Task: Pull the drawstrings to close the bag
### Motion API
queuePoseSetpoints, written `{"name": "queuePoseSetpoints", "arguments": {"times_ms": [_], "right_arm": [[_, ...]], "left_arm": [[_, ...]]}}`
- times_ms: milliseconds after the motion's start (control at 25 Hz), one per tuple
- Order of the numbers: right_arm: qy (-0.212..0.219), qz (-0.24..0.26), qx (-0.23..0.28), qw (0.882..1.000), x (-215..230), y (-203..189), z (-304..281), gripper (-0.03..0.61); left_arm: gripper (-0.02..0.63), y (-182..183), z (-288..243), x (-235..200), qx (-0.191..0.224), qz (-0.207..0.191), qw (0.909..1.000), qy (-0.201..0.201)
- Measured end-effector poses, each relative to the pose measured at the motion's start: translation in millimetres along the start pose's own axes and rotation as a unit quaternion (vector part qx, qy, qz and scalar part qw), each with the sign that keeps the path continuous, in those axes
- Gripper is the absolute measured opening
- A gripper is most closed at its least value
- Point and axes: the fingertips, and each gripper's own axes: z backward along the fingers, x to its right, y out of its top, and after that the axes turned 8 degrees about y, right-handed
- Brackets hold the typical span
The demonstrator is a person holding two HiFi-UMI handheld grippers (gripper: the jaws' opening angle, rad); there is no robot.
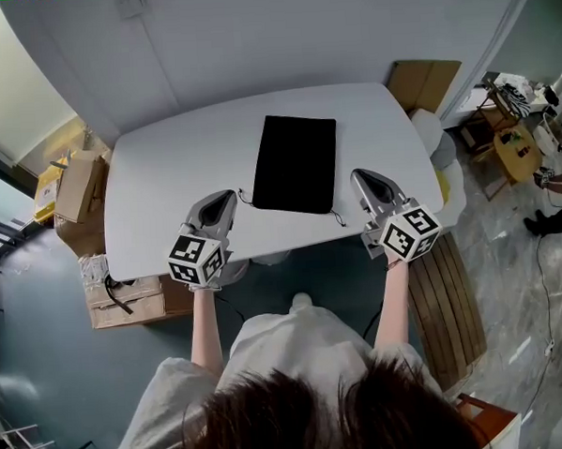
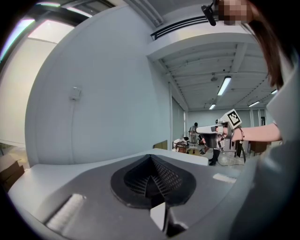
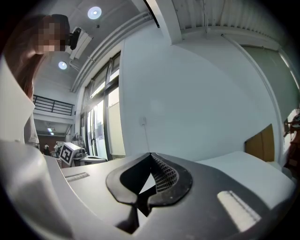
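White table (image 1: pixel 166 178) bears black bag (image 1: pixel 295 164), cardboard boxes (image 1: pixel 77 185) alongside.

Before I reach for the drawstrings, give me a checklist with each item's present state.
1. The black rectangular fabric bag lies flat on the white table: ok.
2. The left drawstring lies free at the bag's near left corner: ok.
3. The right drawstring lies free at the near right corner: ok.
4. The left hand-held gripper is open for a grasp: not ok, shut and empty.
5. The right hand-held gripper is open for a grasp: not ok, shut and empty.
6. Both strings are within view of the head camera: ok.
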Motion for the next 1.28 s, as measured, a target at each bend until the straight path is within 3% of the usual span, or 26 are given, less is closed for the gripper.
{"name": "queuePoseSetpoints", "arguments": {"times_ms": [560,840,1160,1280], "right_arm": [[0.014,-0.035,-0.078,0.996,37.1,-44.0,-22.6,0.014],[-0.019,-0.062,-0.115,0.991,51.1,-78.2,-23.7,0.014],[-0.042,-0.062,-0.173,0.982,54.3,-117.0,-17.3,0.014],[-0.049,-0.068,-0.187,0.979,54.2,-129.7,-11.3,0.014]], "left_arm": [[-0.009,-34.4,-31.3,-14.3,-0.055,-0.022,0.9982,0.006],[-0.009,-63.0,-45.3,-23.9,-0.098,-0.040,0.9941,-0.027],[-0.009,-98.2,-61.6,-29.5,-0.147,-0.074,0.9843,-0.063],[-0.009,-113.9,-64.1,-24.7,-0.168,-0.097,0.9769,-0.089]]}}
